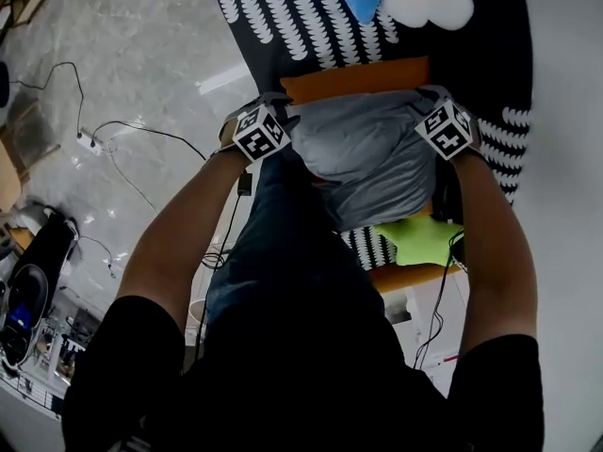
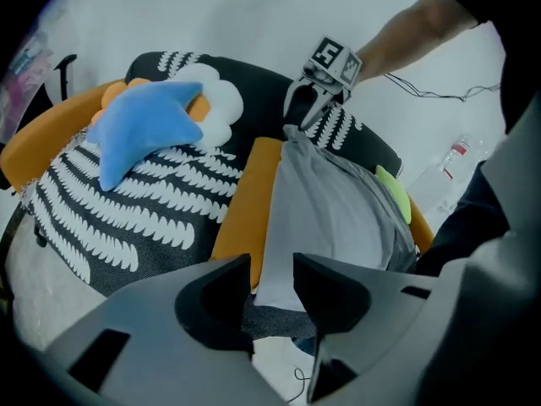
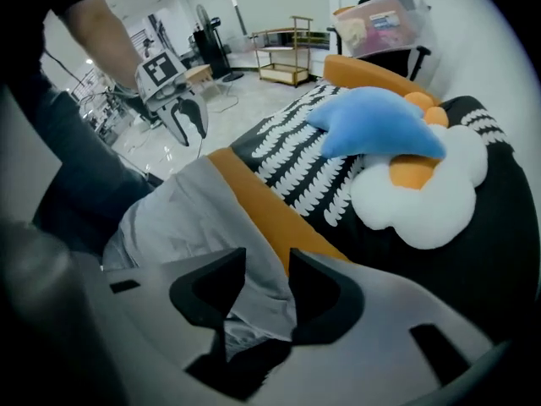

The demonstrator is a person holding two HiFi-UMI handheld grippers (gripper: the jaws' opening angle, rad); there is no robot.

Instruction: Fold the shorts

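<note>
While the left tool [image 2: 272,265] and the right tool [image 3: 268,256] stand partly open, each with a corner of the grey shorts [image 1: 367,153] loose between its jaws, I judge the shorts lie lengthwise from one tool to the other.

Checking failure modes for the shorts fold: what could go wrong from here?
1. The left tool and right tool stand open with corners of the shorts between their jaws. A close could catch only one layer or slip off, skewing the fold.
2. A green plush seems to peek from under the shorts' near edge. It may leave a lump or get dragged along.
3. The shorts lie puffed and creased, so folding now may trap wrinkles.
</note>
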